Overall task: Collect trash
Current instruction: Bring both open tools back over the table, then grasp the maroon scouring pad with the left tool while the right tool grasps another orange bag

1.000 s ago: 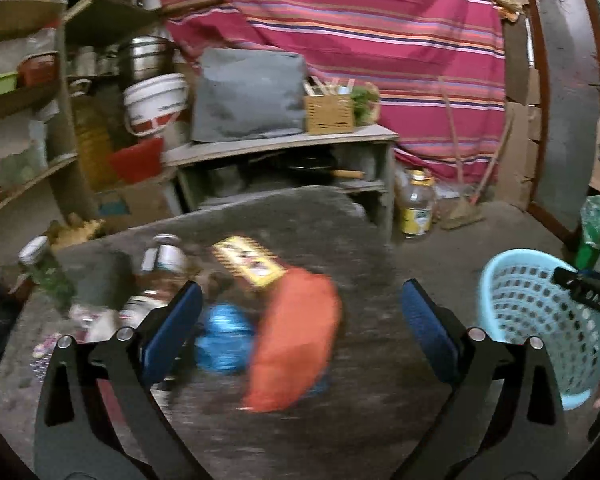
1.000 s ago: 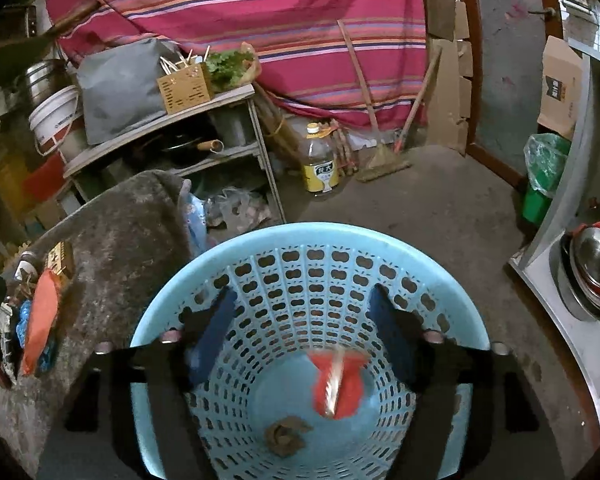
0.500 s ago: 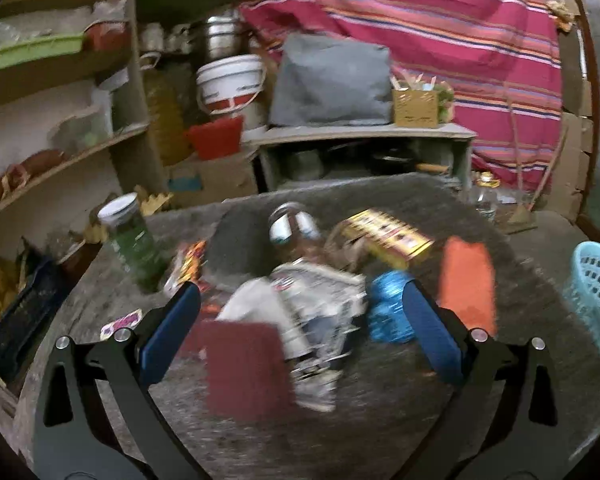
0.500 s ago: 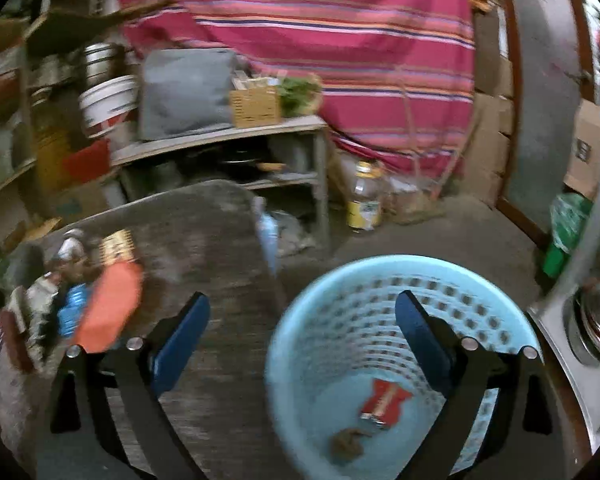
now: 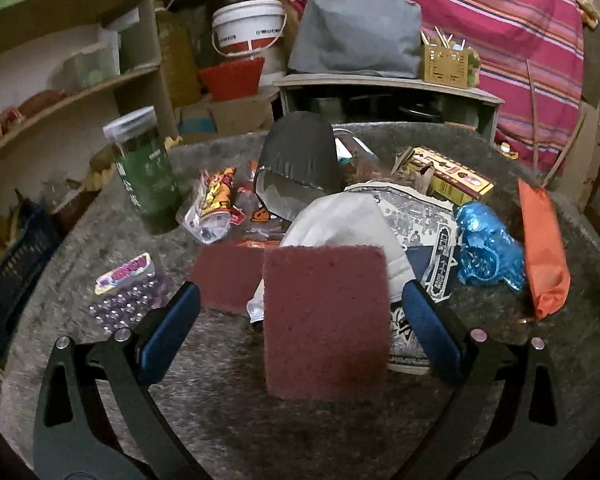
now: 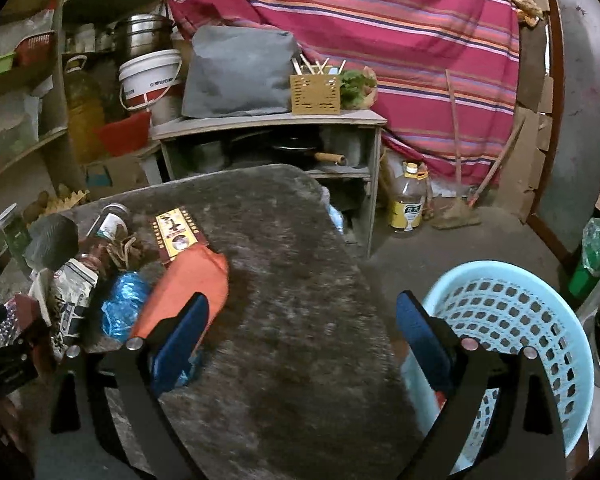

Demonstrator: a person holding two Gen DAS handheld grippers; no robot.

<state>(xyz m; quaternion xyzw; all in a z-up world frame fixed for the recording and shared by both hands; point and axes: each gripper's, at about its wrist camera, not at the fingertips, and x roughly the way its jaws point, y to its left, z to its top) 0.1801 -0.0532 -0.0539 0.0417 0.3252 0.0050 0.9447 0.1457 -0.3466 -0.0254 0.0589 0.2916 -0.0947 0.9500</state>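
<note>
My left gripper [image 5: 300,320] stands open low over the grey felt table [image 5: 220,408], its blue pads either side of a maroon scouring pad [image 5: 324,320] that lies flat, untouched. A second maroon pad [image 5: 224,276] lies just left of it. Behind are a white printed bag [image 5: 352,220], a blue crumpled wrapper [image 5: 486,248] and an orange packet [image 5: 540,248]. My right gripper [image 6: 302,334] is open and empty above the table's right edge, with the orange packet [image 6: 184,280] by its left finger and the light blue basket [image 6: 512,320] on the floor by its right finger.
More litter on the table: a snack wrapper [image 5: 212,204], a purple blister pack [image 5: 128,288], a yellow-red box [image 5: 448,176], a tipped dark cup [image 5: 298,160] and a green jar [image 5: 146,168]. Shelves [image 5: 60,100] stand left, a low shelf unit [image 6: 268,124] behind.
My left gripper swung left from the orange packet and dropped toward the maroon pad. My right gripper opened wider and moved from above the basket, where a red wrapper lay, to the table.
</note>
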